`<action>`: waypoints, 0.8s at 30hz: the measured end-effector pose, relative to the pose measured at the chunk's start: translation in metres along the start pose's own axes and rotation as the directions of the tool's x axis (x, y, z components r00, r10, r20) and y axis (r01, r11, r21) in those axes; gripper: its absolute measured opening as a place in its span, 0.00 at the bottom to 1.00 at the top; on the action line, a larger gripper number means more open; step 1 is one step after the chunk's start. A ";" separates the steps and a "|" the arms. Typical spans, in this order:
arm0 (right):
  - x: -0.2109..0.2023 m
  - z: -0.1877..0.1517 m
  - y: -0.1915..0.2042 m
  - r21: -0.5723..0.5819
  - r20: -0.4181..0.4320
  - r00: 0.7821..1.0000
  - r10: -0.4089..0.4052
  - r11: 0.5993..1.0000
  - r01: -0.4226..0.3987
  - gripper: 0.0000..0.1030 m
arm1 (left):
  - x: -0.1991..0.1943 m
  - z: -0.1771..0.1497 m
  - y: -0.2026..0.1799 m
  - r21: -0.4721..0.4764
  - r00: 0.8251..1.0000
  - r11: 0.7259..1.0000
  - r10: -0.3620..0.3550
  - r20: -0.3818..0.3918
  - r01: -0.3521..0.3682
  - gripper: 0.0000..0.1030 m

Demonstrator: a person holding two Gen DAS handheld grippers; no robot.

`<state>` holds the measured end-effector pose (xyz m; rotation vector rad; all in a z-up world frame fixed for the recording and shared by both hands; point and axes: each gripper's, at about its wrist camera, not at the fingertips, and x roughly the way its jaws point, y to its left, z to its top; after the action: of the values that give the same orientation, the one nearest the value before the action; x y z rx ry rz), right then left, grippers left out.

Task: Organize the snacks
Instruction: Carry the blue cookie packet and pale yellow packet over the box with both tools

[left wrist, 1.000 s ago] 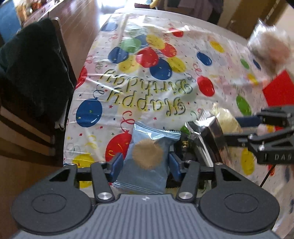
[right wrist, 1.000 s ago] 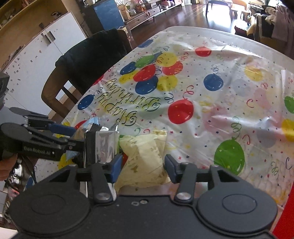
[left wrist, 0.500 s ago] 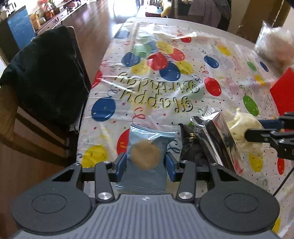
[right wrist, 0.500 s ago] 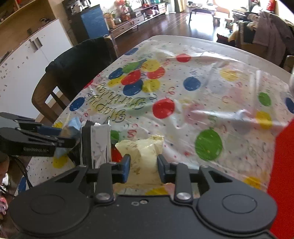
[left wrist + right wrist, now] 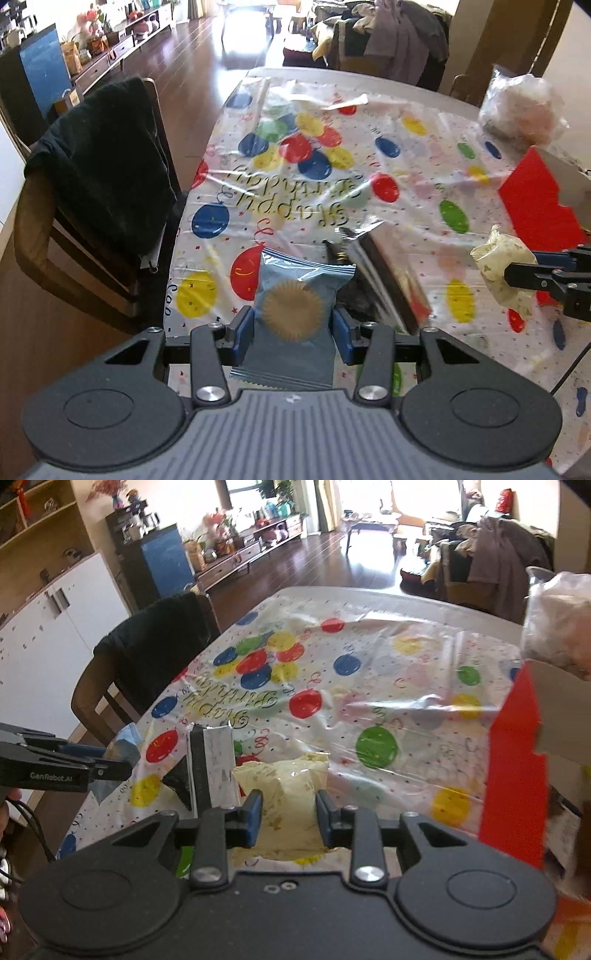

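Note:
A blue snack packet (image 5: 295, 295) with a tan round print sits between the blue pads of my left gripper (image 5: 293, 332), which is shut on it and holds it above the table. My right gripper (image 5: 288, 819) is shut on a pale yellow snack packet (image 5: 291, 779), also lifted off the balloon tablecloth (image 5: 388, 686). In the left wrist view the yellow packet (image 5: 502, 266) hangs at the right in the right gripper (image 5: 521, 264). A silver and black pouch (image 5: 384, 273) lies on the table between the two grippers.
A red box (image 5: 513, 775) with an open top stands at the table's right side. Behind it is a clear bag (image 5: 521, 110) of pale contents. A wooden chair draped with a black garment (image 5: 107, 158) stands along the table's left edge.
The right jaws closed on the yellow packet and the left jaws tightened on the blue one. Both grippers then rose and drew back with their packets; the silver pouch stayed on the table.

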<state>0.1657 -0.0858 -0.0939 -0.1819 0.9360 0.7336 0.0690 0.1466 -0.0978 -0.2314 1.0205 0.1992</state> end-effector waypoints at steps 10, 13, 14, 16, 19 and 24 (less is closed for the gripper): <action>-0.068 -0.009 -0.006 0.039 0.102 0.992 -0.080 0.996 0.077 0.29 | -0.051 0.006 -0.042 0.064 0.996 0.997 -0.038 0.085 0.033 0.43; -0.086 -0.011 -0.016 0.054 0.125 0.987 -0.104 0.994 0.098 0.28 | -0.062 0.013 -0.063 0.092 0.992 0.994 -0.070 0.101 0.061 0.43; -0.091 -0.012 -0.020 0.059 0.132 0.985 -0.113 0.993 0.106 0.28 | -0.065 0.015 -0.070 0.103 0.991 0.992 -0.081 0.104 0.071 0.43; -0.102 -0.013 -0.030 0.072 0.148 0.980 -0.132 0.990 0.122 0.28 | -0.070 0.019 -0.085 0.125 0.988 0.988 -0.101 0.117 0.086 0.43; -0.116 -0.015 -0.049 0.099 0.164 0.973 -0.160 0.984 0.145 0.28 | -0.074 0.027 -0.114 0.165 0.983 0.980 -0.130 0.131 0.108 0.43; -0.138 -0.021 -0.088 0.140 0.181 0.962 -0.205 0.973 0.181 0.28 | -0.069 0.041 -0.168 0.222 0.978 0.965 -0.170 0.125 0.139 0.43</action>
<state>0.1565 -0.2289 -0.0130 -0.0903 0.7616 0.5016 0.1133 -0.0063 -0.0016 -0.1000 0.8690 -0.0362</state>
